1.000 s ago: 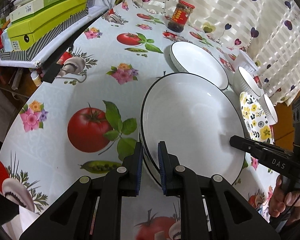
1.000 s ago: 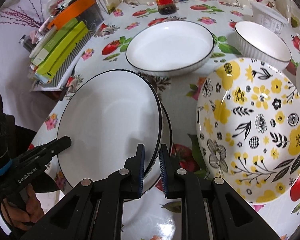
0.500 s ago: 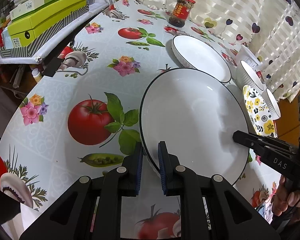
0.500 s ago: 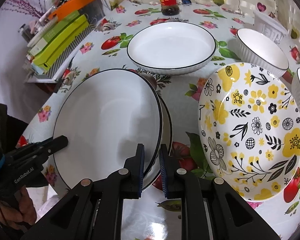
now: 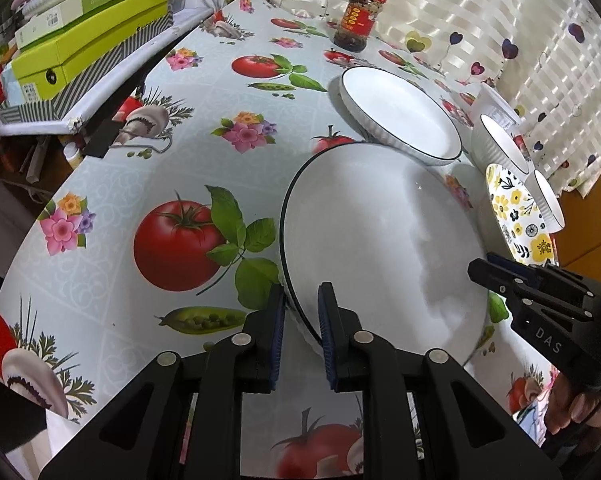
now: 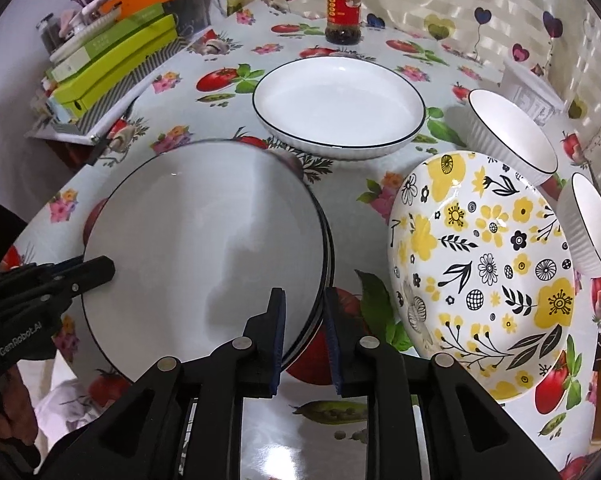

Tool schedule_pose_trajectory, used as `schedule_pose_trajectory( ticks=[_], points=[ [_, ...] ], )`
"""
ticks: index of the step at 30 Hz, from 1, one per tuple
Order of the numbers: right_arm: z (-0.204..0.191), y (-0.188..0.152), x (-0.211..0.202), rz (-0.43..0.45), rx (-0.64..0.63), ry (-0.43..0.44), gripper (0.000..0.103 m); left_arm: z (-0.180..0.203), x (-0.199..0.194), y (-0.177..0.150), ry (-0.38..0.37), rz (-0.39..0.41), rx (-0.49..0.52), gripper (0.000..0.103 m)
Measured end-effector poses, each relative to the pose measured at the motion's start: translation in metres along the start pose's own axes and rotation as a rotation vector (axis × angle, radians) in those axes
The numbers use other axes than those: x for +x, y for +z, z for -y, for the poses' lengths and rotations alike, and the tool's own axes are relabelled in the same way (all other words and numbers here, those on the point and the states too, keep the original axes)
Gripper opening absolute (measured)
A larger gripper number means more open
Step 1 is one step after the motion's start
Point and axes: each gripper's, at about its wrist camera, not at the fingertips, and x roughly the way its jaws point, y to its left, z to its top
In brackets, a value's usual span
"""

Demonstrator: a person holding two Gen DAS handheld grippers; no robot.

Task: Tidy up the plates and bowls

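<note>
Both grippers have just been easing apart: left gripper (image 5: 301, 326) and right gripper (image 6: 304, 330) straddle opposite rims of the top white plate (image 6: 204, 236), now sitting on its stack (image 6: 327, 254), probably letting go.

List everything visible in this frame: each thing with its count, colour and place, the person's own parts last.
Stacked plates: at least two, white with black rims, near left, rim between both grippers' jaws.
Deep plate: one, white with black rim, centre back.
Floral plate: one, yellow and black on white, right.
Ribbed bowls: two, white, far right.
Jar: one, red label, back edge.
Boxes: several, green, stacked at left.
Tablecloth: vegetable print.
Left gripper: black, jaws just opening.
Right gripper: black, jaws just opening.
Hands: partly visible.
</note>
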Motion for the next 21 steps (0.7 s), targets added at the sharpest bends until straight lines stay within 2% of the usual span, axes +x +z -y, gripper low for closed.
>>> schedule_pose_trajectory(
  ticks=[8, 12, 15, 21],
  points=[
    [0.002, -0.002, -0.002, 0.031, 0.003, 0.003, 0.02, -0.001, -0.001, -0.001, -0.006, 0.015, 0.004, 0.018],
    [0.007, -0.002, -0.006, 0.059, 0.011, 0.001, 0.017, -0.007, -0.018, 0.005, 0.029, 0.115, -0.012, 0.018],
    [0.009, -0.002, -0.004, 0.059, 0.015, 0.005, 0.012, -0.008, -0.02, 0.012, 0.026, 0.146, -0.009, 0.018],
    [0.011, -0.002, -0.001, 0.062, 0.022, 0.02, 0.008, -0.001, 0.0, 0.012, 0.037, 0.112, 0.017, 0.013]
  ],
)
